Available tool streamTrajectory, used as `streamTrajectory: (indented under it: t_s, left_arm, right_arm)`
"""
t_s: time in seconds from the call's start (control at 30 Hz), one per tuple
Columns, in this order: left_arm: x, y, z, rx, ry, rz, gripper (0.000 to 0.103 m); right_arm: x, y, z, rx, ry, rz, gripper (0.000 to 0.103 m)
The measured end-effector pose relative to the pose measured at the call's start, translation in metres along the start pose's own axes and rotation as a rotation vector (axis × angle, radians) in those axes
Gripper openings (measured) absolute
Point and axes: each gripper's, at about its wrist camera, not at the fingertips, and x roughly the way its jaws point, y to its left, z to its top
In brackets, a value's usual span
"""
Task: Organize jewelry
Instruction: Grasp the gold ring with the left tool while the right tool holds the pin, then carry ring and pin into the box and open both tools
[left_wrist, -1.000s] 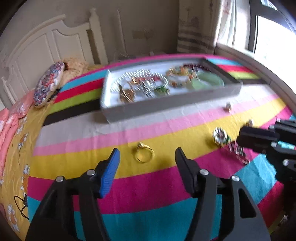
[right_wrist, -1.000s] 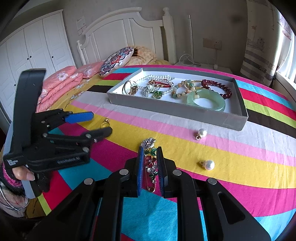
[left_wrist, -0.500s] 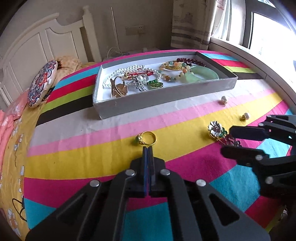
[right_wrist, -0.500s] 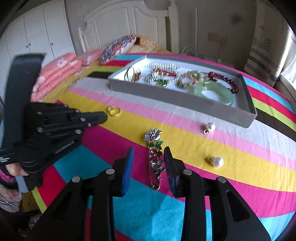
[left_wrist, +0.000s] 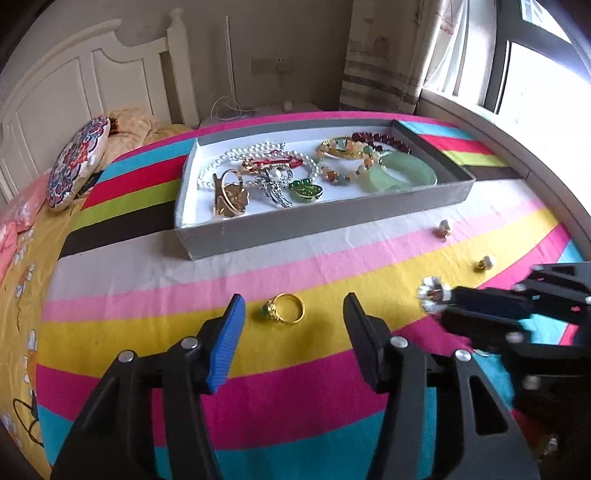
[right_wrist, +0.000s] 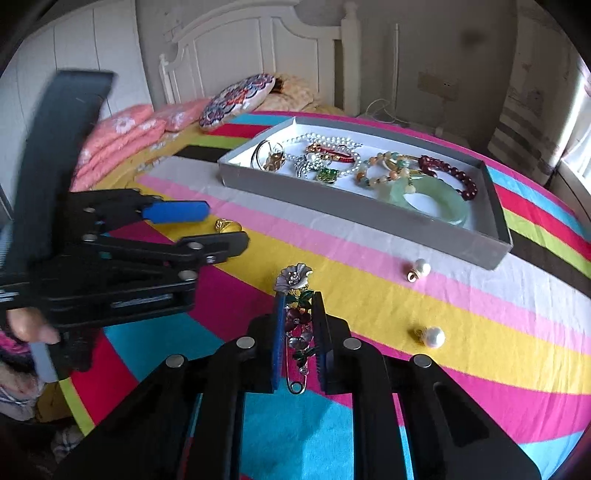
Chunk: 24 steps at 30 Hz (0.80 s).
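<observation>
Both tools are working at once over the striped bedspread. Left tool has its jaws spread wide, one on each side of the gold ring with a green stone, which lies flat on the yellow stripe just ahead of the fingertips, untouched as far as the left wrist view shows. Right tool has its jaws drawn in against the flower-headed brooch on a long safety pin, so it seems to be gripping the brooch; whether the brooch is off the cloth I cannot tell.

Judging by this, the step in hand is collecting the loose pieces for the grey shallow cardboard tray, which already holds a pale green jade bangle, bead bracelets and a pearl strand. Two small pearl pendants lie on the bedspread between the tools and the tray.

Next, the left tool probably needs to lower a little and close across the ring's band; the ring is thin and flat, so the tips must reach right down to the cloth. The right tool should then carry the brooch over the tray's near wall.
</observation>
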Motion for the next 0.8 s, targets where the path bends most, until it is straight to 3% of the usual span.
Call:
streamTrajectory:
  t_s: [0.1, 0.2, 0.8]
  left_arm:
    - [0.005, -0.002, 0.000, 0.025, 0.016, -0.026, 0.024]
    - [0.004, -0.009, -0.004, 0.068, 0.009, -0.005, 0.023]
    - [-0.038, -0.025, 0.003, 0.100, -0.087, -0.001, 0.023]
  right_arm:
    - [-0.009, -0.005, 0.001, 0.017, -0.019, 0.004, 0.015]
    - [-0.015, -0.007, 0.004, 0.027, -0.040, 0.006, 0.015]
    - [-0.043, -0.007, 0.011, 0.025, -0.115, -0.008, 0.015]
